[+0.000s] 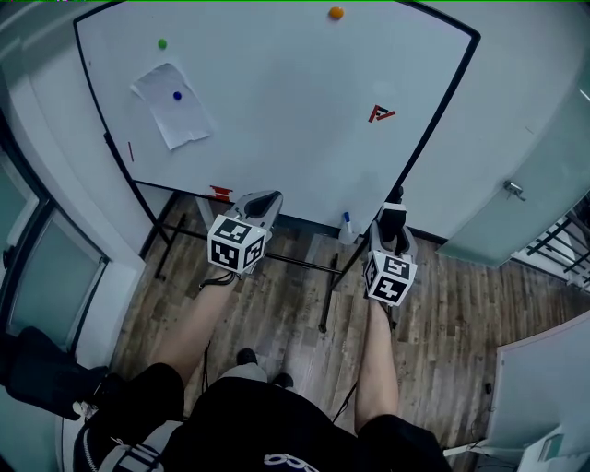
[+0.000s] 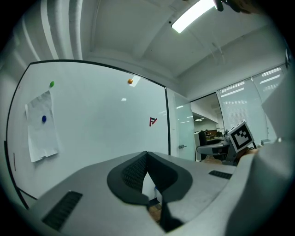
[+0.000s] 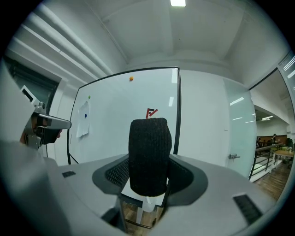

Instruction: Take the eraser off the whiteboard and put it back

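Eraser: a black felt-covered block (image 3: pixel 148 147) standing upright between the jaws of the right claw (image 3: pixel 149 171); it is off the board, in front of the board's 5 o'clock corner in the head view.
Right claw: jaws set wide and pressing on both sides of the eraser; it points about level at the board.
Left claw: (image 2: pixel 147 156) jaws closed tip to tip with nothing between them; in the head view it is at 9 o'clock from the right claw, well apart from it, in front of the board's lower edge.
Whiteboard: (image 1: pixel 277 101) white with a black frame, upright on a dark stand; most of its face is bare.
Red mark: (image 1: pixel 381 113) a small logo on the board; in the right gripper view it shows at 12 o'clock just above the eraser's top.
Sheet of paper: (image 1: pixel 173 104) on the board toward 9 o'clock, tilted, pinned by a blue magnet (image 1: pixel 178 95).
Other magnets: a green magnet (image 1: pixel 162 43) at 11 o'clock of the sheet, an orange magnet (image 1: pixel 336 13) near the board's top edge at 1 o'clock.
Lower edge: a small red thing (image 1: pixel 221 193) at 10 o'clock from the left claw; too small to identify.
Floor: (image 1: pixel 442 304) wood planks under the stand.
Door: (image 1: pixel 513 189) glass panel with a metal handle, at 3 o'clock from the board.
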`<state>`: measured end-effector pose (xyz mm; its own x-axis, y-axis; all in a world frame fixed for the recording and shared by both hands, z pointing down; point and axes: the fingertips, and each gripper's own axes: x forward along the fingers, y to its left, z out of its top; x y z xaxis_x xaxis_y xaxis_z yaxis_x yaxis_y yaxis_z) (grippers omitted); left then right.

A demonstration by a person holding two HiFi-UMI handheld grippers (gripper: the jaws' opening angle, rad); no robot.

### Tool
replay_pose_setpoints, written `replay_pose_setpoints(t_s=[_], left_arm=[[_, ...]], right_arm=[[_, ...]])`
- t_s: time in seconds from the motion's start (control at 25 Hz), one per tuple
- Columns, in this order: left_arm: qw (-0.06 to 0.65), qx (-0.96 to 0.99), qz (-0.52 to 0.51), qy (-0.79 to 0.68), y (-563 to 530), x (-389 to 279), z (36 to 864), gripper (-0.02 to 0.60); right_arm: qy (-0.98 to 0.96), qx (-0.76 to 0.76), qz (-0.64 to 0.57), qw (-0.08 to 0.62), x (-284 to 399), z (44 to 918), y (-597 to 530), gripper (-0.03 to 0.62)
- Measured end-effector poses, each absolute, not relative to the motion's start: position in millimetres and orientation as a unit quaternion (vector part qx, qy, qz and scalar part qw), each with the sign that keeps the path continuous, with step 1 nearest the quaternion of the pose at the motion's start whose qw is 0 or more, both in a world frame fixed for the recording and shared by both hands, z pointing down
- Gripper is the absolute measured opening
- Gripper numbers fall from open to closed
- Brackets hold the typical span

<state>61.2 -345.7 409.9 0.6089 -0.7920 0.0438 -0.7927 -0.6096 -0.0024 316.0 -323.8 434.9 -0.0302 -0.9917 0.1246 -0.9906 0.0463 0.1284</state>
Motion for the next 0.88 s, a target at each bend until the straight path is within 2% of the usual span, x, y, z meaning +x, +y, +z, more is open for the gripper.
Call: replay_pose_setpoints(t_s=[0.88], left_arm=[[0.01, 0.899, 0.039, -0.436, -303, 83, 420, 0.02]], right_arm=[[-0.732, 0.675, -0.008, 0.093, 325, 447, -292, 0.247]])
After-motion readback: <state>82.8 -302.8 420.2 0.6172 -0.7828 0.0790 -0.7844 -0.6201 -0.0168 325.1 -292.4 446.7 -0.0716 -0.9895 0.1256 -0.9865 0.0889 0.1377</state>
